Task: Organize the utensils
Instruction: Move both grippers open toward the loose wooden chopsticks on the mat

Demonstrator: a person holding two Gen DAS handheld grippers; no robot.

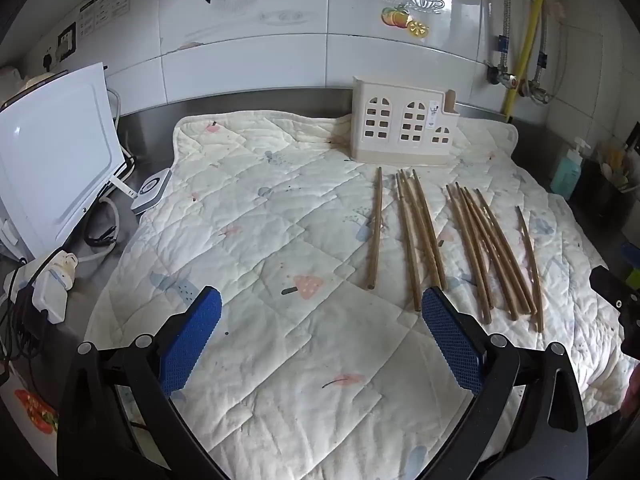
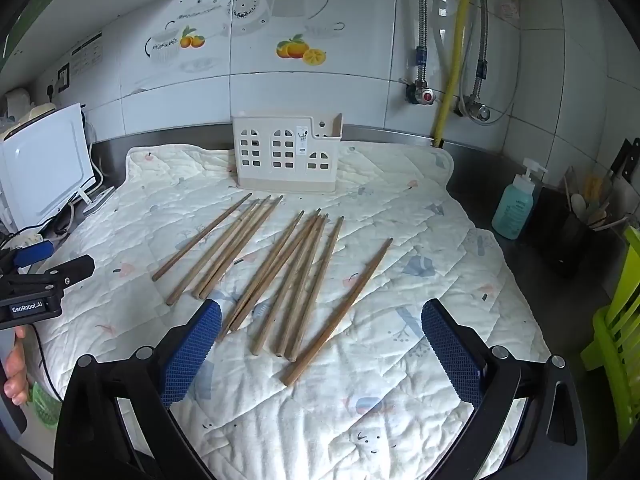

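both of your tools, the left tool [image 1: 320, 322] and the right tool [image 2: 321, 334], hang spread wide and empty above the quilted mat [image 2: 400, 420] on the bench. nothing is picked yet, so this looks like the opening step. ahead lie ten wooden chopsticks [image 2: 280, 272], loosely fanned: one, then three, five, one. next, close on a single stick and carry it to the one house-shaped holder [image 2: 286, 154] standing beyond them.

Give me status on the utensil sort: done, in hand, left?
Done: nothing; the house-shaped holder looks empty through its cutouts. In hand: nothing; left gripper and right gripper are both open above the quilted mat. Left: every wooden chopstick lies loose on the mat in front of the holder.
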